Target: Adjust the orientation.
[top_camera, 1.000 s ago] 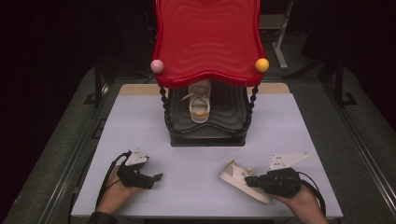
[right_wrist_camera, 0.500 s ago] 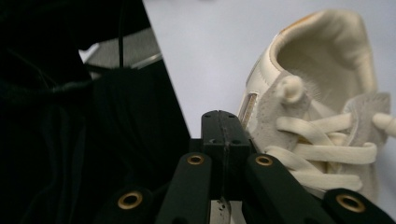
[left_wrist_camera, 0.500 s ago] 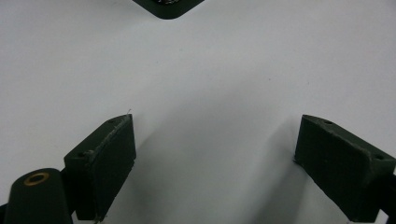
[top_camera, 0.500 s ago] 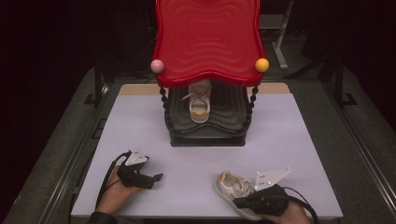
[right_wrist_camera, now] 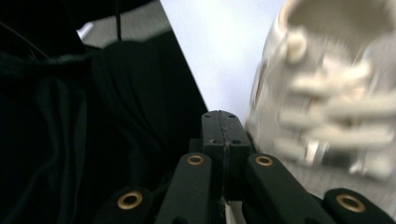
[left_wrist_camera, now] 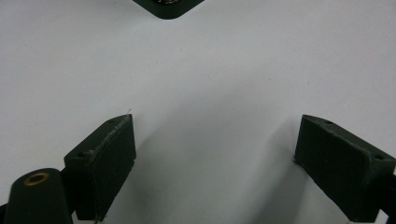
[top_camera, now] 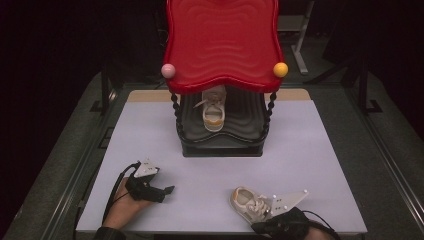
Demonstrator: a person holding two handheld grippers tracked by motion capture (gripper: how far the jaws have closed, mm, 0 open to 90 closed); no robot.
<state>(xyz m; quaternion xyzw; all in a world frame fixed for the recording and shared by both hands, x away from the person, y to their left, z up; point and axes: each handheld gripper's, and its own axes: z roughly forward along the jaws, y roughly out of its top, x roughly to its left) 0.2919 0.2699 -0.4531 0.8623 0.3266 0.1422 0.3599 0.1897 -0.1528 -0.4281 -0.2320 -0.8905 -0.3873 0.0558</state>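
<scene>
Jaws on the left gripper [top_camera: 167, 189] stand wide apart with nothing between them; the left gripper view shows the two black pads [left_wrist_camera: 105, 158] splayed over bare white table [left_wrist_camera: 210, 84]. That gripper rests in the person's left hand [top_camera: 125, 205] at the near left of the table, its tips pointing toward the right. Behind it, at the middle of the table, stands a two-tier rack with a black lower shelf [top_camera: 222, 142] and a red wavy top shelf [top_camera: 222, 42]. A pink ball [top_camera: 168, 71] sits at the red shelf's front left corner and a yellow ball [top_camera: 280, 69] at its front right corner. One white shoe [top_camera: 214, 107] with an orange trim rests on the lower shelf, toe toward the person. Farther right, near the table's front edge, a second white shoe [top_camera: 248, 202] lies on the surface, its laces blurred in the right gripper view. Beside it, the right gripper [right_wrist_camera: 225, 135] has its jaws pressed fully together, gripping nothing; the shoe sits just to one side of the closed tips.
</scene>
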